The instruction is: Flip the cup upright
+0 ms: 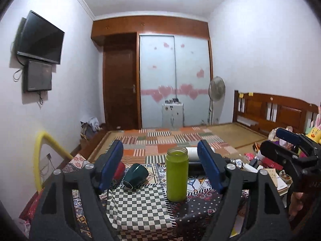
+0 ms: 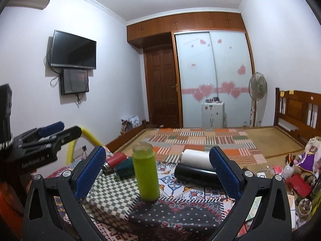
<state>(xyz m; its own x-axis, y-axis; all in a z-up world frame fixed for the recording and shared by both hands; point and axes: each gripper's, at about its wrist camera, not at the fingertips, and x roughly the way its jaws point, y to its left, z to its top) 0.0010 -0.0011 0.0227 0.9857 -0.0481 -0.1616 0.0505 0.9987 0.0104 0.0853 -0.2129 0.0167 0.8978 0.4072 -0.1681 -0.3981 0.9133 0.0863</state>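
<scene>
On the patchwork-covered counter (image 1: 140,206), going left to right in the left wrist view, a red cylinder (image 1: 119,169) lies at about 9 o'clock, partly hidden behind the left hand-held gripper's blue finger pad (image 1: 112,164). Just beside it, at about 10 o'clock from the green cup, a dark green cup (image 1: 135,174) lies on its side with its mouth turned toward the far end of the room. The green cup (image 1: 177,173) stands upright at centre, open mouth up, its base where the checked cloth meets the dark flowered patch. The left hand-held gripper (image 1: 160,168) has its jaws spread wide apart and grips nothing; the green cup shows between them without touching either pad.

In the right wrist view, the right hand-held gripper (image 2: 158,173) is likewise spread wide and empty. At 3 o'clock from the green cup (image 2: 146,172) a black cylinder (image 2: 195,173) lies on its side, with a white cylinder (image 2: 195,156) just behind it.
</scene>
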